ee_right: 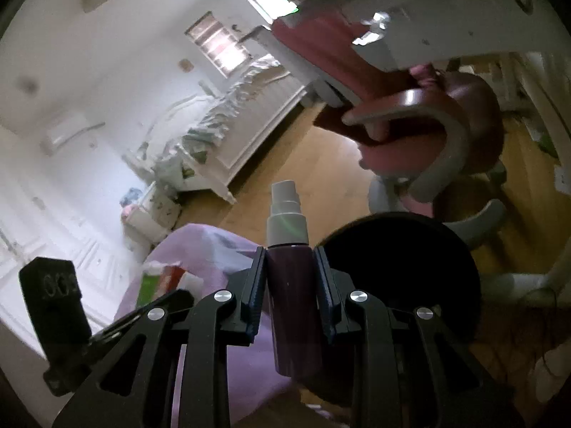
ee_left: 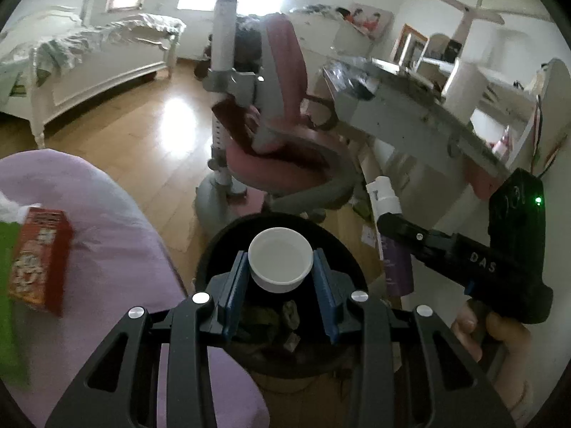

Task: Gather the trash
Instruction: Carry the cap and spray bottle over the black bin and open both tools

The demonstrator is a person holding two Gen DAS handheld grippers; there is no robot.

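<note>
The left gripper [ee_left: 280, 267] has its jaws clenched on a small white cup [ee_left: 280, 264], pads pressing its sides, and holds it directly above the open mouth of a round black trash bin [ee_left: 214, 249] that stands on the wooden floor [ee_left: 142, 135]. Some crumpled scraps already lie in the bottom of the bin. The right gripper [ee_right: 289, 267] grasps a dark purple spray bottle [ee_right: 291, 285] by its body, the grey nozzle pointing forward past the jaws. In the right wrist view the bin [ee_right: 410, 267] lies just to the right of the bottle, so the bottle is near the rim but not yet over the opening.

The step in hand appears to be the drop-off: both pieces of trash are carried to the bin. The cup looks ready to go; releasing the left jaws should let it fall straight in. The bottle calls for a short sideways shift over the opening before the right jaws let go, with care that the two grippers, which are close together here, do not collide.

A red snack box [ee_left: 39, 260] and something green rest on a lilac cushion [ee_left: 107, 214] beside the bin, likely still to be collected. A pink chair [ee_left: 282, 132] and a cluttered desk [ee_left: 410, 114] stand beyond.
</note>
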